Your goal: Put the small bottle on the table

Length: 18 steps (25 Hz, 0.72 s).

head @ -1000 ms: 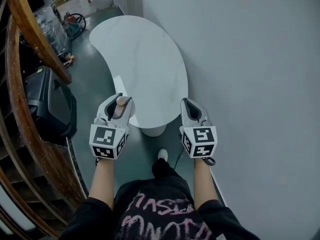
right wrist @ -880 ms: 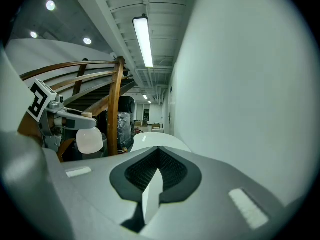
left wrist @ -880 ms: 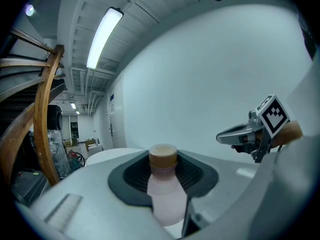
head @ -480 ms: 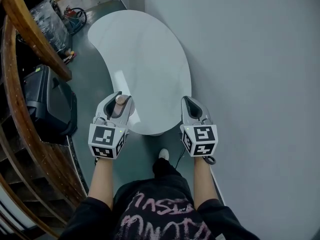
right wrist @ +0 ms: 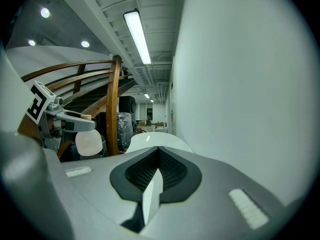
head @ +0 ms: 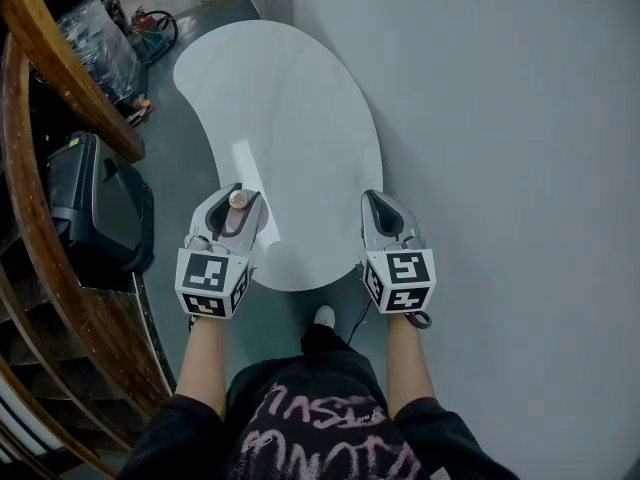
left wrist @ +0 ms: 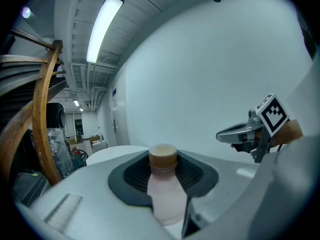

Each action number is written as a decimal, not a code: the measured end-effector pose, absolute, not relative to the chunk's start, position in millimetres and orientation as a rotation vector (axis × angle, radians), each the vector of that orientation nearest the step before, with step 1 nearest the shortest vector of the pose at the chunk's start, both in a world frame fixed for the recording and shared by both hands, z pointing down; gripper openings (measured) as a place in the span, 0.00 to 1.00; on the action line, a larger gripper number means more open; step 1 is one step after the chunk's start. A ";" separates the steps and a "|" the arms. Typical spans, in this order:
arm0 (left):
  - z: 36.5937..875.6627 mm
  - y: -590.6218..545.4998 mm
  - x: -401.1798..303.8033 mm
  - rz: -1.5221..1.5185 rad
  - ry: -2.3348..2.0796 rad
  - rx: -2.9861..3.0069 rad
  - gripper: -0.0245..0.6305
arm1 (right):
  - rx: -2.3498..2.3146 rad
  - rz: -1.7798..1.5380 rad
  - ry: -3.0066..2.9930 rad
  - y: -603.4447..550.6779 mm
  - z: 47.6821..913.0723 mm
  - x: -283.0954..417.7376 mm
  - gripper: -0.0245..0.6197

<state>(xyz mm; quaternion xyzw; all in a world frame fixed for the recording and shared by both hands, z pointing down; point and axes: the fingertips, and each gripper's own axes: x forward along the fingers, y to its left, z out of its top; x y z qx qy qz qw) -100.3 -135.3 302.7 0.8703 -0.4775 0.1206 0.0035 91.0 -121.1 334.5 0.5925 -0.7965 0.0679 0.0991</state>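
A small pale pink bottle (left wrist: 164, 194) with a tan cap (head: 238, 199) stands upright between the jaws of my left gripper (head: 232, 211), which is shut on it. It hangs just over the near left edge of the white kidney-shaped table (head: 290, 108). From the right gripper view the bottle (right wrist: 89, 144) shows at the left, held in the left gripper (right wrist: 65, 120). My right gripper (head: 383, 215) is shut with nothing in it, over the table's near right edge. It shows at the right of the left gripper view too, as the right gripper (left wrist: 250, 133).
A plain grey wall (head: 500, 118) runs along the right of the table. A curved wooden stair rail (head: 60, 78) and a black case (head: 95, 208) stand at the left. Wrapped goods and a red cart (head: 150, 28) sit on the floor beyond the table.
Both grippers have come forward over the table's near end, so the pedestal under it is now hidden. The left still holds the bottle.
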 end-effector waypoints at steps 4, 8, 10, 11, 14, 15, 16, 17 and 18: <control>301.7 -151.0 -93.0 0.393 -1.518 2.716 0.24 | 1.733 0.185 -2.378 -140.1 330.5 96.6 0.05; 296.2 -163.9 -88.6 0.394 -1.543 2.702 0.24 | 1.715 0.184 -2.392 -156.2 326.7 103.0 0.05; 293.9 -169.9 -88.2 0.393 -1.561 2.693 0.24 | 1.704 0.183 -2.405 -164.0 324.3 104.1 0.06; 292.5 -172.8 -87.8 0.391 -1.570 2.689 0.24 | 1.699 0.183 -2.413 -167.9 322.5 104.7 0.05; 288.7 -180.0 -85.3 0.389 -1.595 2.676 0.24 | 1.684 0.182 -2.439 -179.2 317.2 107.7 0.05; 287.6 -181.5 -84.2 0.388 -1.603 2.673 0.24 | 1.678 0.183 -2.449 -181.7 315.7 108.8 0.06; 286.7 -182.4 -83.5 0.385 -1.611 2.669 0.24 | 1.672 0.184 -2.460 -183.4 314.2 109.2 0.06; 285.9 -183.0 -83.3 0.383 -1.618 2.666 0.24 | 1.665 0.181 -2.470 -184.6 313.2 109.0 0.06; 285.2 -183.5 -83.6 0.382 -1.626 2.664 0.24 | 1.659 0.175 -2.476 -186.0 312.6 108.2 0.05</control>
